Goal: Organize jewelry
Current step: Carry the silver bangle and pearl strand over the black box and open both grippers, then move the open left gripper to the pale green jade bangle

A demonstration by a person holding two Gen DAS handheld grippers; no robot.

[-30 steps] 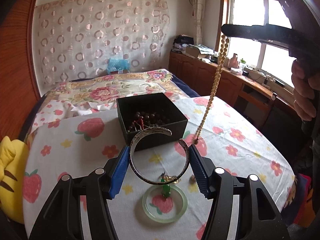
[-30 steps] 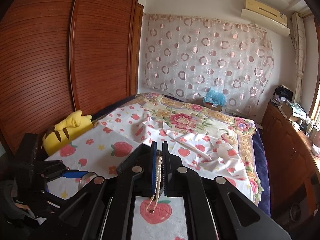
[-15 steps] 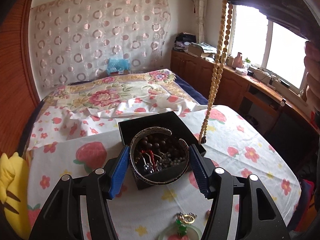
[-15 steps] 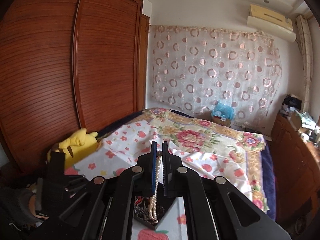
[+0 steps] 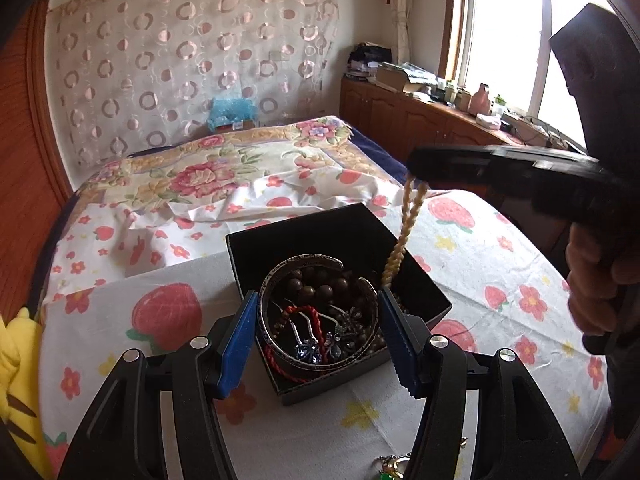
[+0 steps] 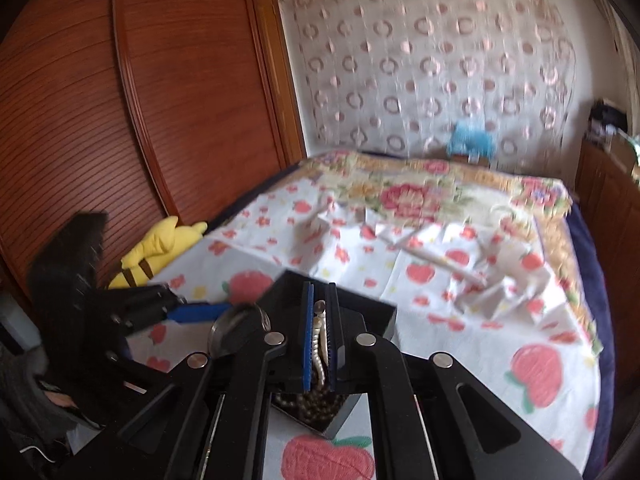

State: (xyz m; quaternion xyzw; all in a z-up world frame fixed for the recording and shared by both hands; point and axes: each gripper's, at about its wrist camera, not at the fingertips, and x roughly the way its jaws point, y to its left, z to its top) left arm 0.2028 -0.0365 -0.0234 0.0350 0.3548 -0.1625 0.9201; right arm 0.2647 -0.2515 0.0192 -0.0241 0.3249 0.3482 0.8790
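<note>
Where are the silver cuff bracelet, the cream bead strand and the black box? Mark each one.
silver cuff bracelet (image 5: pixel 301 261): left wrist view, on its upper band.
cream bead strand (image 5: pixel 404 236): left wrist view, mid-strand.
black box (image 5: pixel 304 236): left wrist view, inner back wall.

Daylight is pouring in through the window (image 5: pixel 508 28), which is blowing out to pure white in the left wrist view. It is lighting the bedspread (image 5: pixel 208 176) softly and evenly, leaving only faint shadows. The black jewelry box (image 5: pixel 320 236) is staying dark inside. The right gripper (image 5: pixel 416 160) is smearing with motion blur there. The right wrist view is blurring all over, the curtain (image 6: pixel 420 60) streaking. Both fisheye views are bending straight lines and darkening at the corners.
</note>
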